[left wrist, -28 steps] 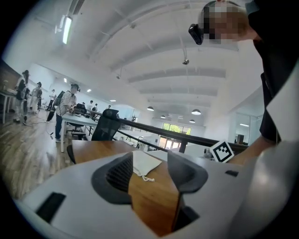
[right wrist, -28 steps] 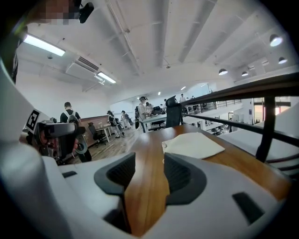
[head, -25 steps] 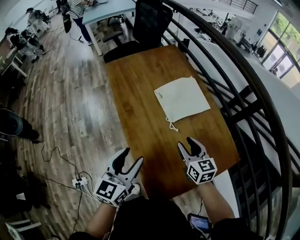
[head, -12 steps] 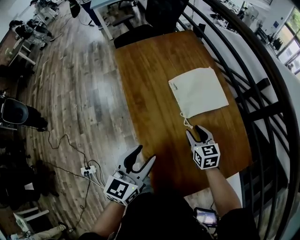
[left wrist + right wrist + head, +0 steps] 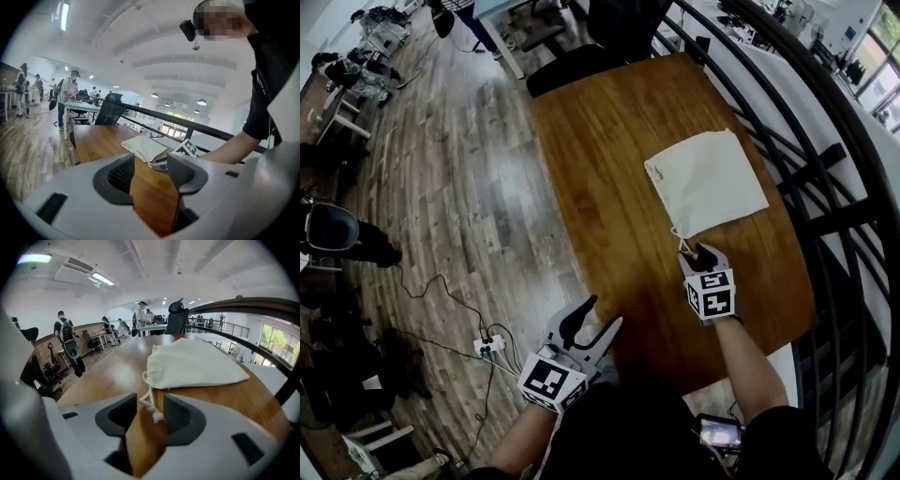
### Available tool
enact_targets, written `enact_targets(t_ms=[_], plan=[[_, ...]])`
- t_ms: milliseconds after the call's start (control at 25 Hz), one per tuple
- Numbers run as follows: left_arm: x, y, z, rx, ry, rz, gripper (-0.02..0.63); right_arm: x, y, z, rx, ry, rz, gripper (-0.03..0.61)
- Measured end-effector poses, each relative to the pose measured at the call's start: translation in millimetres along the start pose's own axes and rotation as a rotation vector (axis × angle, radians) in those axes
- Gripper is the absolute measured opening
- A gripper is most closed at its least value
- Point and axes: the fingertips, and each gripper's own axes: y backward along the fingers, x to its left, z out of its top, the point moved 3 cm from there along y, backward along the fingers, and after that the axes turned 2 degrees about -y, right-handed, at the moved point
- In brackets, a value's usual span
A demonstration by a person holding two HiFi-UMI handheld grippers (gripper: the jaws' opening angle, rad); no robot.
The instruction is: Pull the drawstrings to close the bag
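A cream cloth drawstring bag point(image 5: 708, 180) lies flat on the right half of the wooden table point(image 5: 600, 141). Its knotted white drawstring point(image 5: 682, 242) trails from the near corner toward me. My right gripper point(image 5: 698, 253) is at that string. In the right gripper view the knot point(image 5: 153, 414) hangs between the open jaws, and the pads do not press on it; the bag point(image 5: 197, 364) lies just beyond. My left gripper point(image 5: 592, 323) hovers open by the table's near left corner with nothing between its fingers. In the left gripper view the bag point(image 5: 144, 146) shows ahead.
A black office chair point(image 5: 619, 28) stands at the table's far end. A black railing point(image 5: 825, 216) runs close along the right side. Left of the table is wood floor with cables and a power strip point(image 5: 487, 347). People stand at distant desks point(image 5: 70, 93).
My right gripper has moved forward along the table until the drawstring's knot sits between its jaws. The left gripper has stayed near the table's near corner.
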Motion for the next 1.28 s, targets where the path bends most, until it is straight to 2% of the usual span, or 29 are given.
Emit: enact_targets(t_ms=[160, 280, 360, 840, 1120, 1280], plan=[[-7.3, -2.7, -4.9, 0.01, 0.001, -0.01, 0.224, -3.2, -5.8, -10.0, 0.057, 0.013, -0.037, 0.125], [-10.4, -4.3, -8.1, 0.013, 0.002, -0.013, 0.224, -1.9, -8.2, -13.8, 0.072, 0.027, -0.034, 0.104], [-11.3, -2.3, -9.9, 0.016, 0.005, -0.014, 0.224, 5.2, -7.5, -15.7, 0.087, 0.031, -0.018, 0.036], [-22.2, -12.1, -27.5, 0.058, -0.026, -0.057, 0.219, 44.7, 32.6, -35.8, 0.073, 0.051, 0.064, 0.032], [-26.5, -30.6, -41.1, 0.103, -0.057, -0.104, 0.218, 47.1, 60.1, -64.3, 0.094, 0.028, 0.049, 0.032], [-27.4, -47.6, -47.7, 0.139, -0.123, -0.107, 0.215, 48.8, 80.0, -79.5, 0.101, 0.031, 0.04, 0.034]])
